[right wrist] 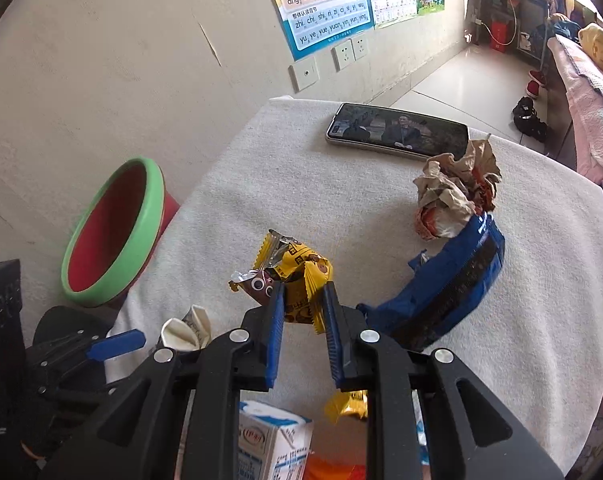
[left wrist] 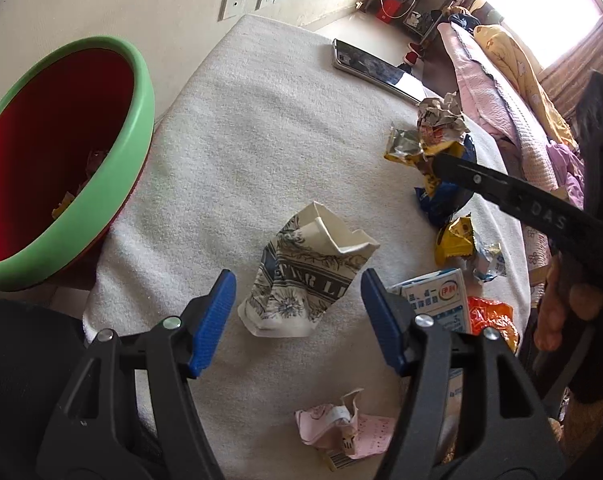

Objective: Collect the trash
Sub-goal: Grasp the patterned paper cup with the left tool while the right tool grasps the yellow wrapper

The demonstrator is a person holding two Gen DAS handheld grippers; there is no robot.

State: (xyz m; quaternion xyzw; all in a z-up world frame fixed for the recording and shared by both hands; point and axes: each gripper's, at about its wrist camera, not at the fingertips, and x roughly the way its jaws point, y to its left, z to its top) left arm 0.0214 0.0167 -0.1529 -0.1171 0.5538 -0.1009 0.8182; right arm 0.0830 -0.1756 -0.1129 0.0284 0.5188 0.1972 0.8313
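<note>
My left gripper [left wrist: 297,280] is open, its blue pads on either side of a crushed paper cup [left wrist: 305,276] with a dark floral print that lies on the white cloth. My right gripper [right wrist: 303,294] is shut on a yellow snack wrapper [right wrist: 291,270] and holds it above the table; it also shows in the left wrist view [left wrist: 409,148]. A red bin with a green rim [left wrist: 57,160] stands left of the table, with some trash inside; it also shows in the right wrist view [right wrist: 117,236].
On the cloth-covered table [left wrist: 241,140] lie a phone [right wrist: 397,130], a crumpled paper ball [right wrist: 453,196], a blue wrapper [right wrist: 449,284], a milk carton [left wrist: 441,296], an orange wrapper [left wrist: 493,318], another yellow wrapper [left wrist: 457,240] and pink paper [left wrist: 345,428]. A bed [left wrist: 501,92] is at right.
</note>
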